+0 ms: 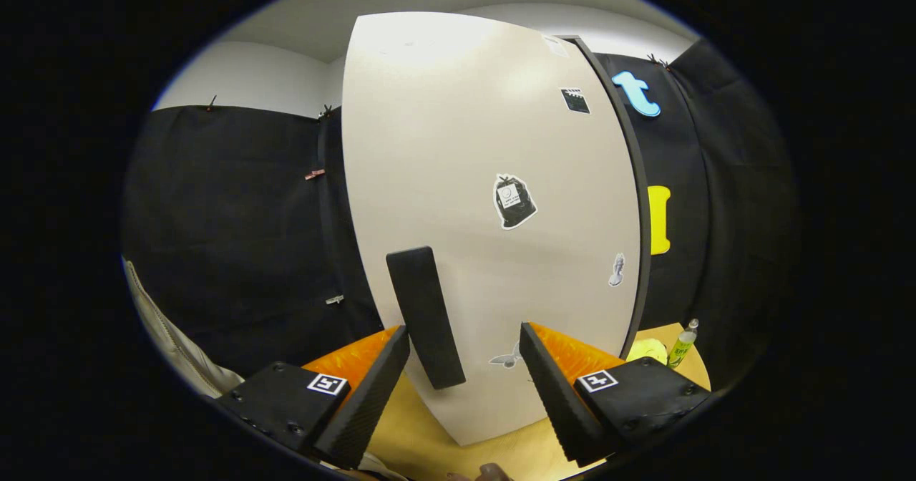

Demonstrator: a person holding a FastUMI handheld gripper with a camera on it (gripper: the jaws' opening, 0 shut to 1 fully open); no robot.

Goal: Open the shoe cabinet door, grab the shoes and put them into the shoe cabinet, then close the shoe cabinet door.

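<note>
Gripper (464,384): fingers spread, nothing between the pads. Shoe cabinet door (486,202): shut, standing directly ahead of the fingers. Handle (426,316): black bar, long axis near upright, just ahead, nearer the left finger (368,395).

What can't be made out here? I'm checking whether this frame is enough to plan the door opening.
- Cabinet inside: hidden behind the closed white door in the gripper view.
- Shoes: not to be made out.
- Sticker prints: too small.
- Bottle beyond the door: its foot sits behind the right finger's block.
- Gripper: open, fingers either side of the black handle; contact unclear.
</note>
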